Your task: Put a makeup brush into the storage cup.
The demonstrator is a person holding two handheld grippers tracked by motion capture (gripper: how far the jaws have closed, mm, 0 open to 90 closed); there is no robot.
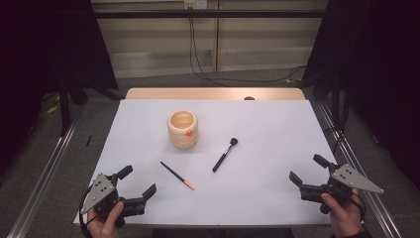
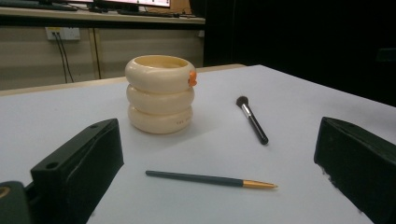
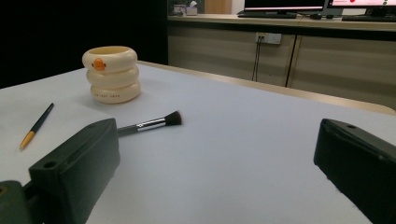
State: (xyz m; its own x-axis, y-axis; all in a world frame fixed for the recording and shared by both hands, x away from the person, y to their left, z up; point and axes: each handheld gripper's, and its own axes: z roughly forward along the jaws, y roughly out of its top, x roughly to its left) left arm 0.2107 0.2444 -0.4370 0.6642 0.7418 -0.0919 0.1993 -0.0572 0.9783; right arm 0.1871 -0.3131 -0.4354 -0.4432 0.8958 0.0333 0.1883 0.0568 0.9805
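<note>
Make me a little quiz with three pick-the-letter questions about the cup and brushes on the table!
1. Where does the makeup brush lie?
A. inside the holder
B. on the table, to the right of the thin brush
C. in a gripper

2. How many stacked rings make up the cream holder?
A. one
B. three
C. five

3. How do the jaws of the left gripper and the right gripper stand?
A. both open, holding nothing
B. both shut on brushes
C. one shut on the holder

Answers:
1 B, the high view shows it flat on the white table, right of the thin brush.
2 B, the left gripper view shows three rings.
3 A, each gripper's jaws stand wide apart over bare table.
</note>
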